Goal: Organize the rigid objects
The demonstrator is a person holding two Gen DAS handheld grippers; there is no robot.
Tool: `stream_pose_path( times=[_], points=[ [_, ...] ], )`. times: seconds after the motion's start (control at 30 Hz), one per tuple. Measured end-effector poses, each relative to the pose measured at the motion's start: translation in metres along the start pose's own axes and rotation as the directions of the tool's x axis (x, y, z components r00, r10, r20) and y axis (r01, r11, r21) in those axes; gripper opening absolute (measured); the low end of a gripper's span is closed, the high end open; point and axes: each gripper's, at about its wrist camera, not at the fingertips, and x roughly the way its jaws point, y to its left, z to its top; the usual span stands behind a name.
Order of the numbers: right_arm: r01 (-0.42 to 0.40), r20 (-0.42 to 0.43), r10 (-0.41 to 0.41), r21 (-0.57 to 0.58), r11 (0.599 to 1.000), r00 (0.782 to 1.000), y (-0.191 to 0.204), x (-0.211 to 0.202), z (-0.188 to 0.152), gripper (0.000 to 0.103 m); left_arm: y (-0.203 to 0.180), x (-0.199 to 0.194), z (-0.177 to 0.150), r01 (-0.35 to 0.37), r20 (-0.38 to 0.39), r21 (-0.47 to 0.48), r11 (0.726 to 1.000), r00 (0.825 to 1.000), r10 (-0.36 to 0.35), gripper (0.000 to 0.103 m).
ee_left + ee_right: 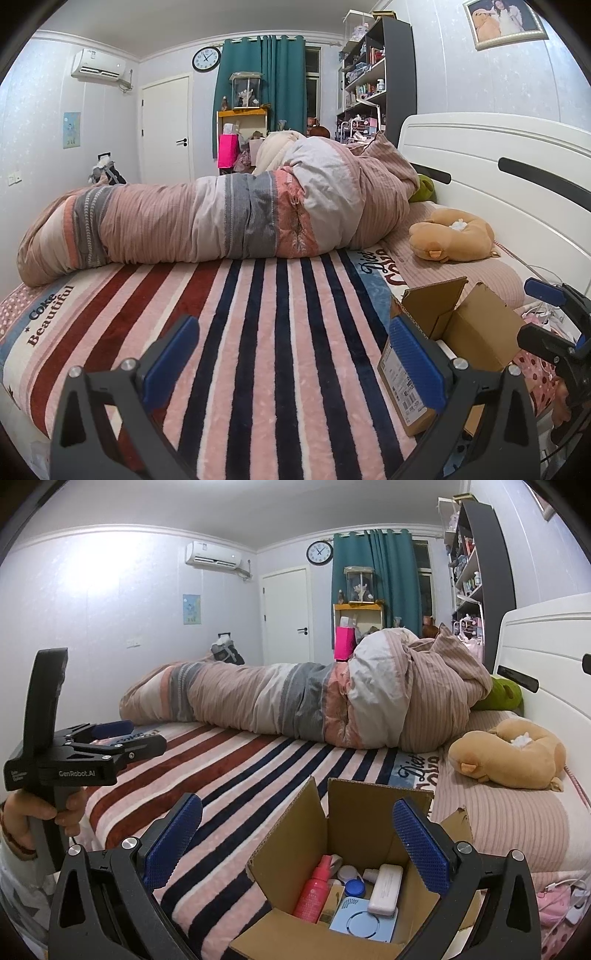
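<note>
One open cardboard box (343,853) sits on the striped bed (236,775), holding one pink spray bottle (314,890), one white case (385,889), one blue round-lidded container (354,888) and one pale blue flat device (364,921) (others partly hidden). Right tool (297,843) hovers above the box, spread wide, gripping nothing. Left tool (295,356) likewise gapes empty beside it.

Both hand-held grippers (293,354) (297,840) wide apart

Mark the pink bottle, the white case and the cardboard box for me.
pink bottle (312,895), right wrist view, on its body.
white case (385,890), right wrist view, on its top face.
cardboard box (364,819), right wrist view, on the far inner wall.
</note>
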Motion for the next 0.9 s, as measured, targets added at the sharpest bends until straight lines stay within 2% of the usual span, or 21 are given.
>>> stream_pose_path(
  times=[0.9],
  points=[
    [0.006,-0.008,-0.006,0.004,1.000,1.000,-0.0010,0.0016,-0.0039,0.103,0.0018,-0.0003,-0.0027,0.005,-0.003,0.006,1.000,1.000,-0.005,0.102]
  ],
)
